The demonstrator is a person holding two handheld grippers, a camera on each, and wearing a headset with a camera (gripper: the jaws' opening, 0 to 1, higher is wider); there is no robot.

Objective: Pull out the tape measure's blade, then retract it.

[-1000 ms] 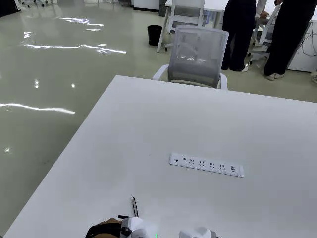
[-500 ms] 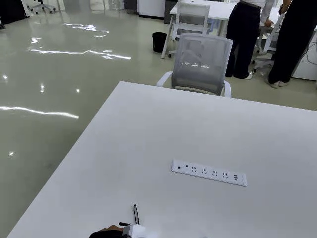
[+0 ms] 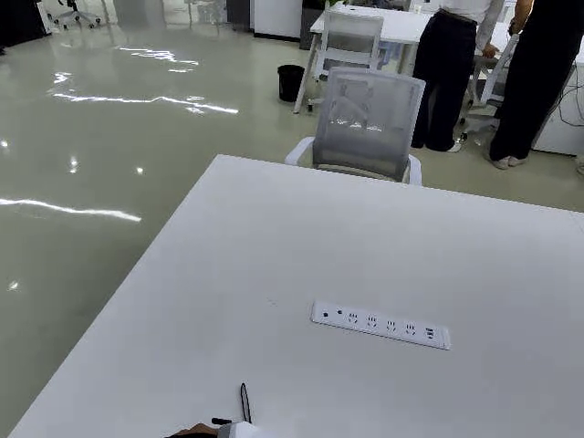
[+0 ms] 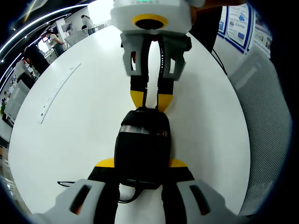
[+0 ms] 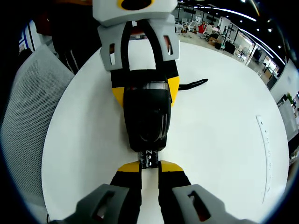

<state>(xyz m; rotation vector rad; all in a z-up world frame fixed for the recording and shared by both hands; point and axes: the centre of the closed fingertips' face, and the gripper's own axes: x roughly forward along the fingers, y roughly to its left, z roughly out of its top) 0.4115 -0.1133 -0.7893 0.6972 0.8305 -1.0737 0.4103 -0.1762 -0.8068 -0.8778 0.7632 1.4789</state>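
The left gripper (image 4: 142,163) clamps the tape measure (image 4: 142,149) from both sides, its yellow-tipped jaws pressed flat against the case. The case is glossy black and rounded, with a bright silvery band across its top (a hint of red shows beside the band). It sits just above the white table (image 3: 274,237), close to the near edge, and its thin black strap (image 5: 191,84) trails onto the tabletop.

Out of the case's mouth comes a short stub of blade (image 5: 147,158), printed with small marks. The right gripper (image 5: 149,167) faces the left one head-on, its jaws drawn narrow and pinching the blade's end, so the two grippers and the case lie in one line.

In the head view the strap shows at the table's bottom edge. Farther out a white power strip (image 3: 380,325) lies flat on the table, well apart from the tape measure. A grey mesh chair (image 3: 365,123) stands at the far edge.
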